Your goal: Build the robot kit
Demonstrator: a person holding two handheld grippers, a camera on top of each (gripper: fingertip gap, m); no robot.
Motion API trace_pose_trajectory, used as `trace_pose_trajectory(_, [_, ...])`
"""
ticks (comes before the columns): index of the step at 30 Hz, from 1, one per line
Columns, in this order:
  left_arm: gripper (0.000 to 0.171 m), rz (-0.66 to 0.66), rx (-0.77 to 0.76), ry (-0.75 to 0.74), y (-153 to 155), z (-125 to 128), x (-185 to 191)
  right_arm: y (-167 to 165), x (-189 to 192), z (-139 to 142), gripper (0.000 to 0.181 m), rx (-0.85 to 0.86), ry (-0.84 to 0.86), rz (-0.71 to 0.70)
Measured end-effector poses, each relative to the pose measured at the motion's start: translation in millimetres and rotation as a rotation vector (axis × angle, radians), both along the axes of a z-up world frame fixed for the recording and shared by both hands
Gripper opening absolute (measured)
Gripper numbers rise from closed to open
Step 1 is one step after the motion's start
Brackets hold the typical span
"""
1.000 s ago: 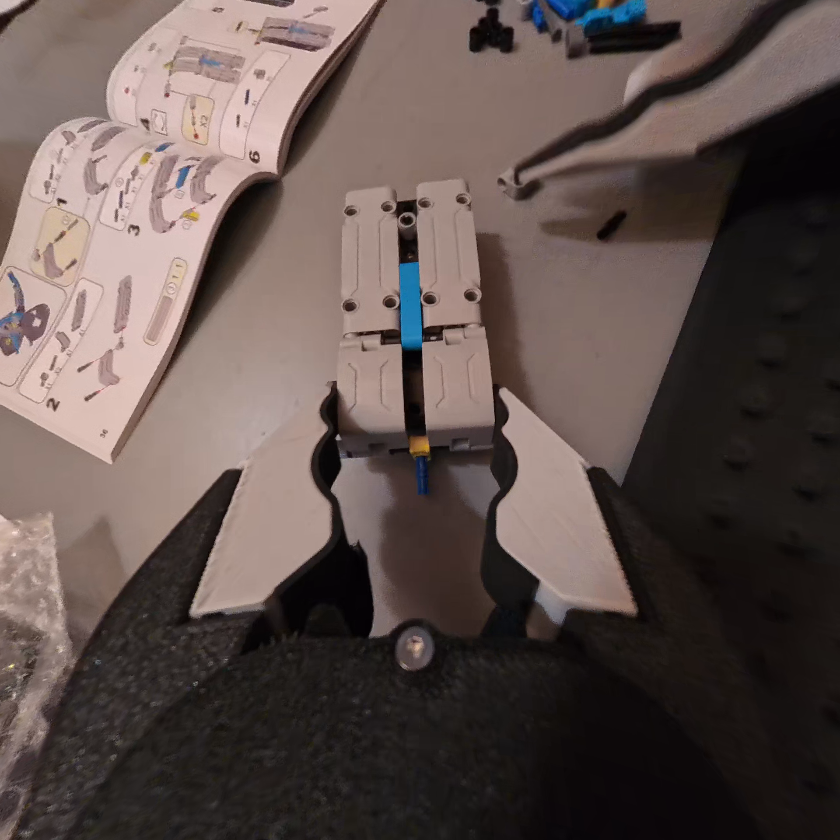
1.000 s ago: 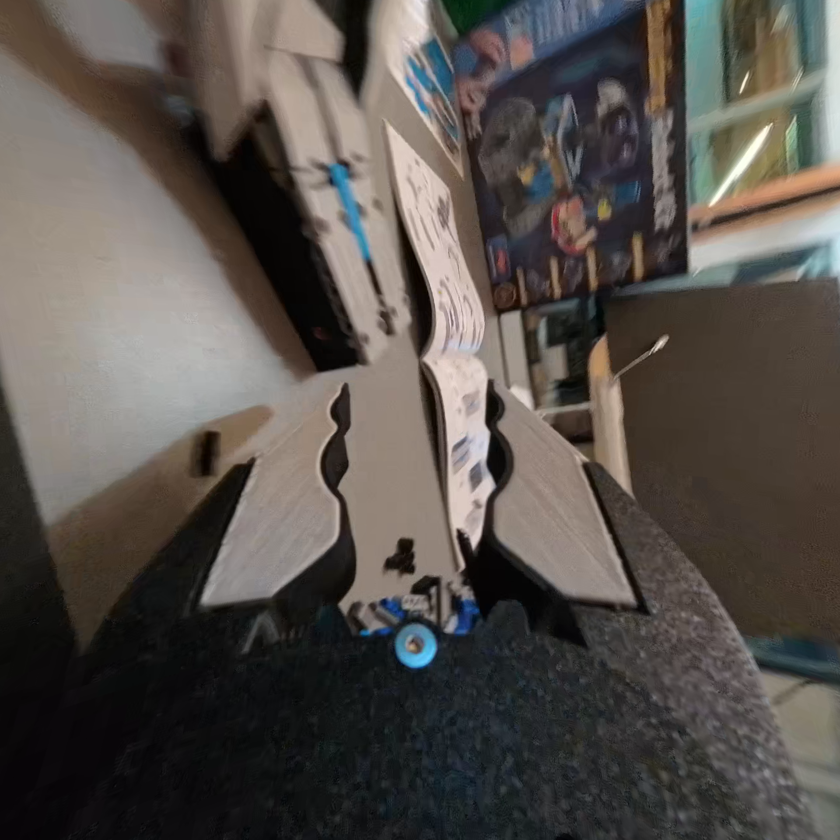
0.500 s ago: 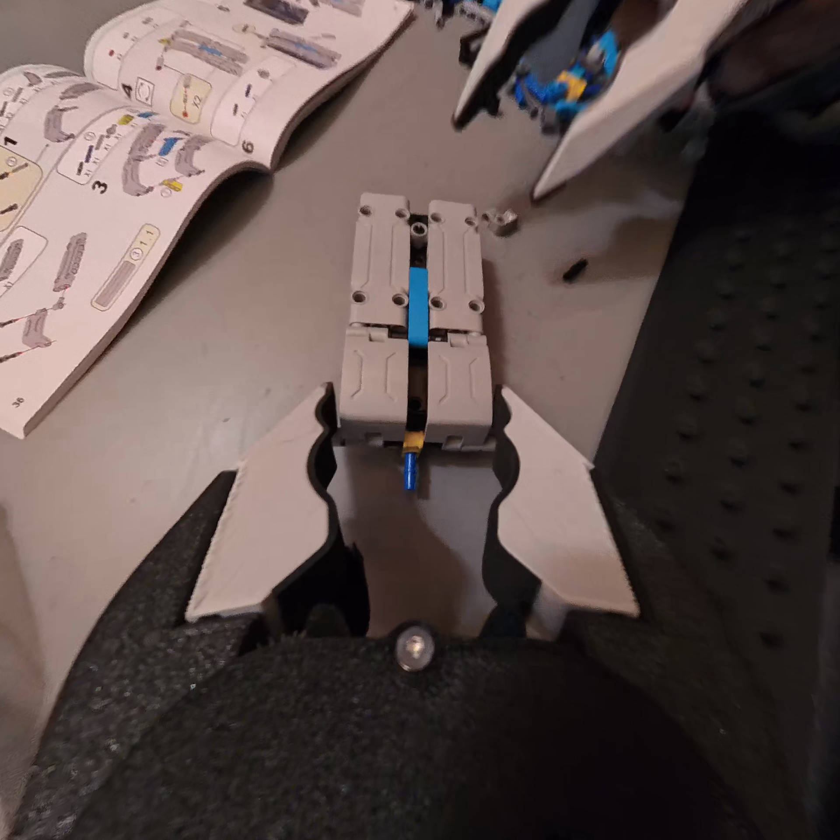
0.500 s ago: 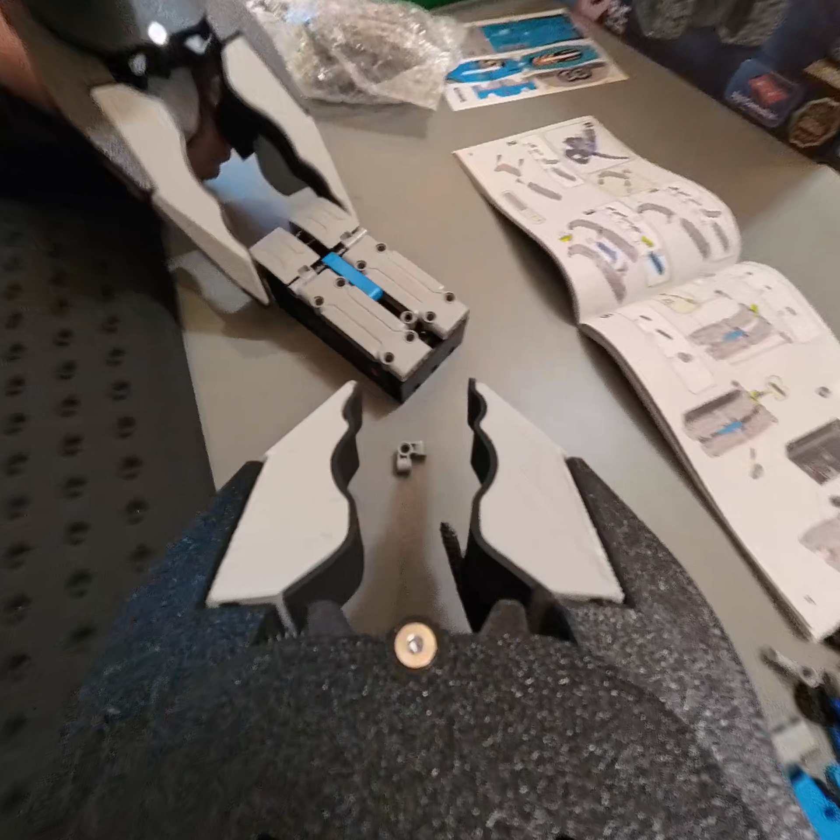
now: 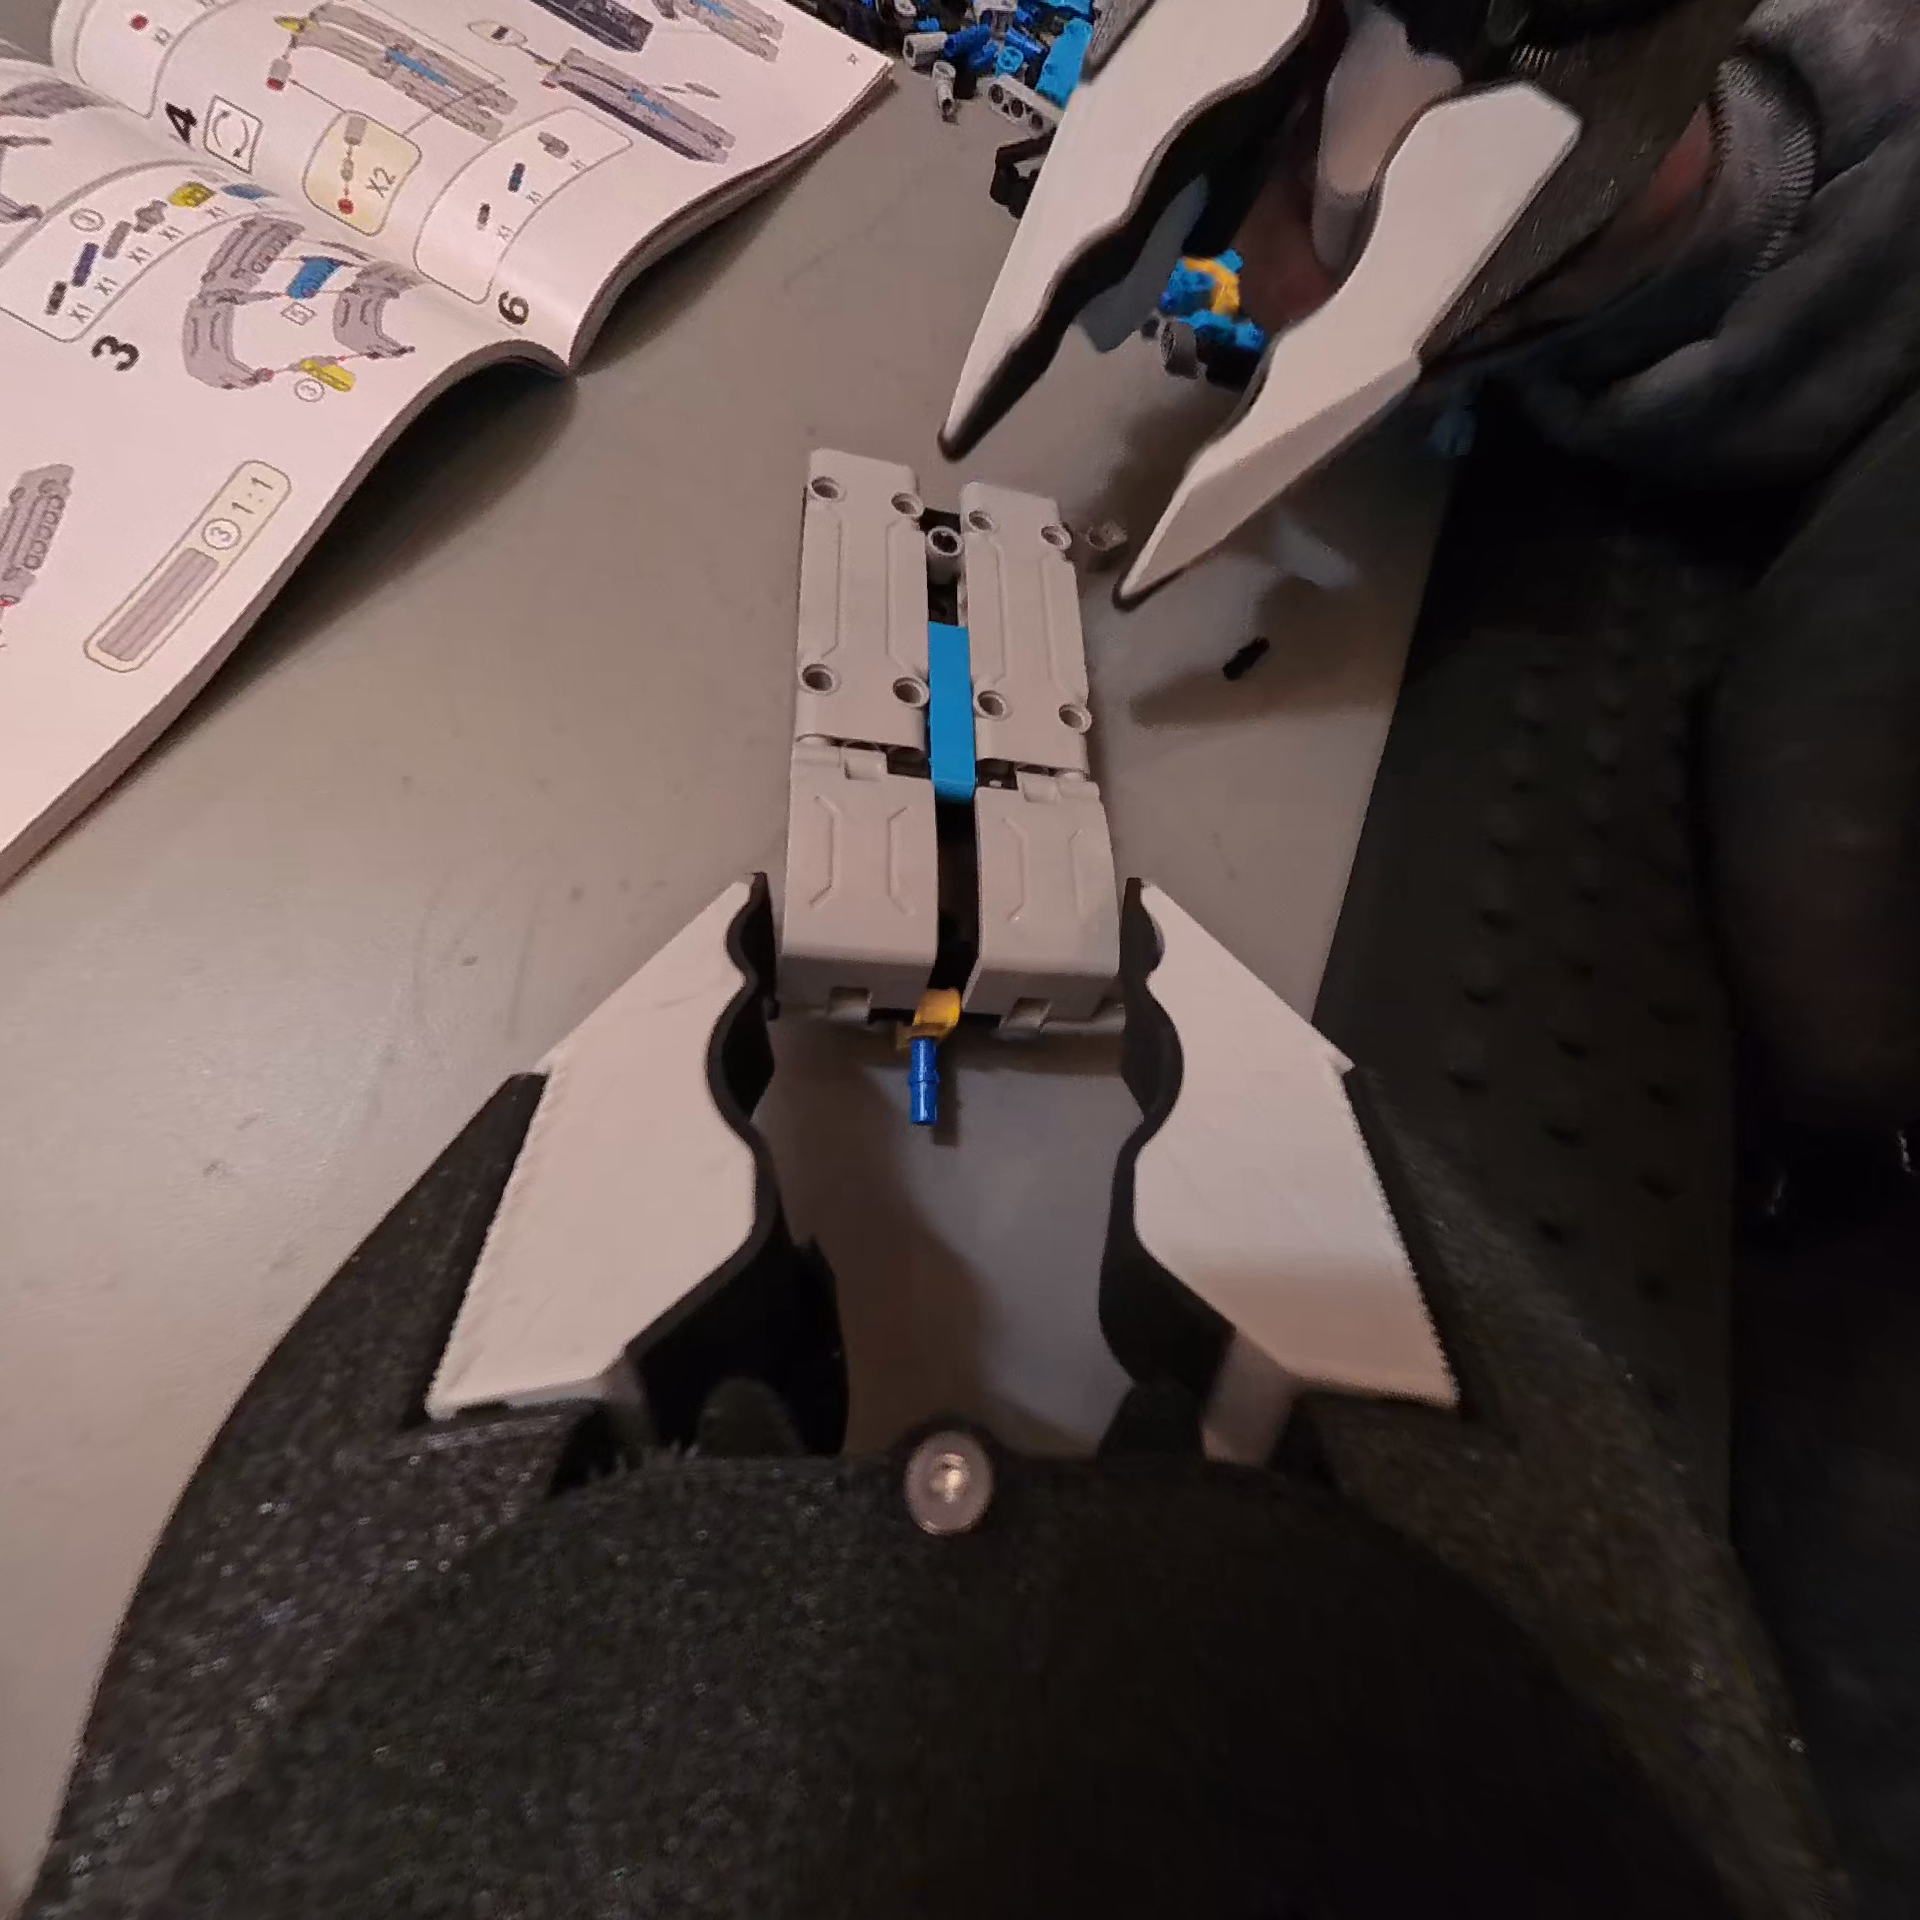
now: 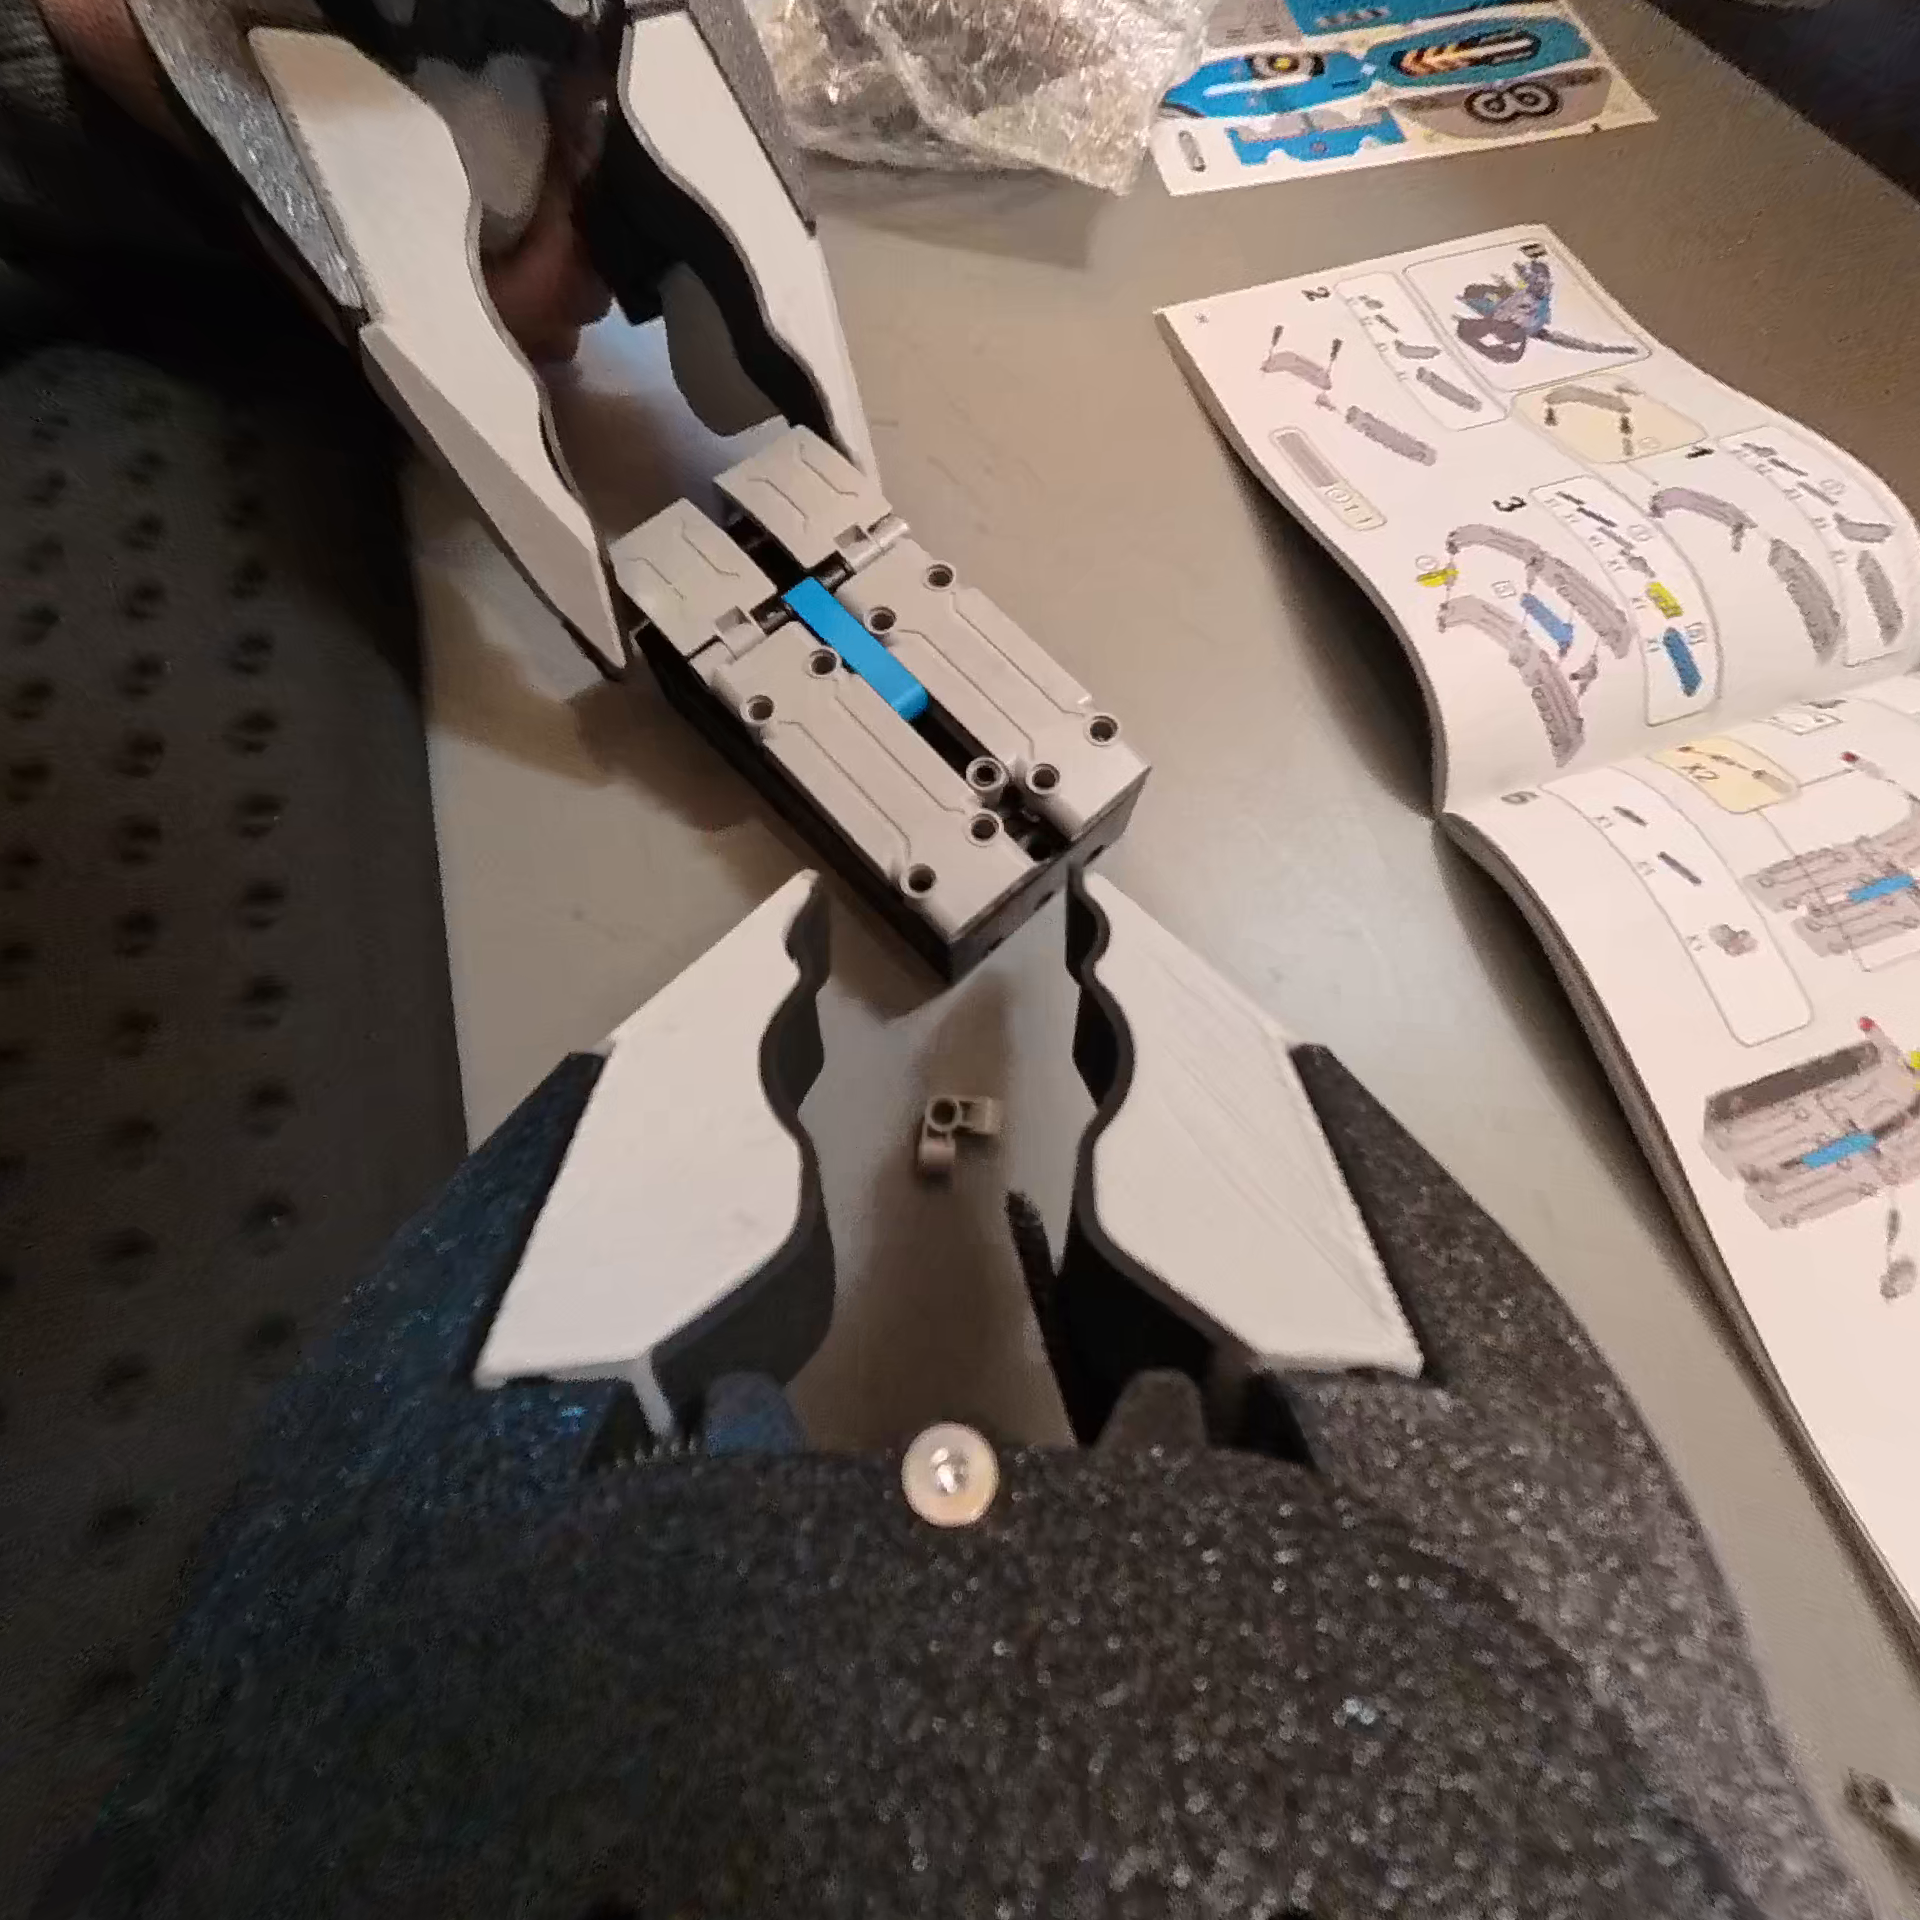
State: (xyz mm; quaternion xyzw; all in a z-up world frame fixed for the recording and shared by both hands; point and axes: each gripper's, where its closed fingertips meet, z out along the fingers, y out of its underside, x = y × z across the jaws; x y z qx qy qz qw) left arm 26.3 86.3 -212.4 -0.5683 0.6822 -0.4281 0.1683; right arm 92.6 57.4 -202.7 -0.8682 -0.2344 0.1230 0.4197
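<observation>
Now left gripper [image 5: 945, 914] jaws astride grey block assembly [image 5: 940, 727], right gripper [image 6: 940, 914] agape.

1. The left gripper [image 5: 943, 914] is low over the surface, its two fingers closed on the sides of what it holds.
2. The right gripper [image 6: 943, 904] points toward the left one, tilted down, its fingers [image 6: 675, 1122] spread apart and holding nothing.

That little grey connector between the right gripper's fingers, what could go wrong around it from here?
1. The small grey connector lies loose on the table between the open right gripper; a finger could knock it away.
2. The right gripper's tips sit close to the grey brick assembly, which the left gripper holds; contact might shift it.
</observation>
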Motion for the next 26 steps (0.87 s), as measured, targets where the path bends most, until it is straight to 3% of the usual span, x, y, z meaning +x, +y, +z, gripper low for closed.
trace_pose_trajectory(3, [0.069,0.029,-0.001,-0.051,4,9,0,-18,5,19,0.029,0.005,0.138,0.012])
trace_pose_trajectory(5, [0.069,0.066,-0.013,-0.103,8,20,-1,-36,7,22,0.037,-0.034,0.185,0.040])
trace_pose_trajectory(7, [0.068,0.134,0.012,-0.156,16,29,-1,-45,16,12,0.039,-0.063,0.112,0.007])
trace_pose_trajectory(10, [0.063,0.253,0.086,-0.257,28,51,0,-52,14,0,0.023,-0.082,0.040,0.026])
trace_pose_trajectory(14, [0.058,0.389,0.065,-0.449,31,87,-1,-52,11,-9,0.022,-0.064,-0.043,0.040])
trace_pose_trajectory(21, [0.058,0.471,-0.037,-0.472,53,82,-3,-45,22,-1,0.020,0.003,-0.071,-0.026])
trace_pose_trajectory(26, [0.058,0.464,0.104,-0.465,47,76,-2,-46,29,-5,0.020,-0.006,-0.094,-0.063])
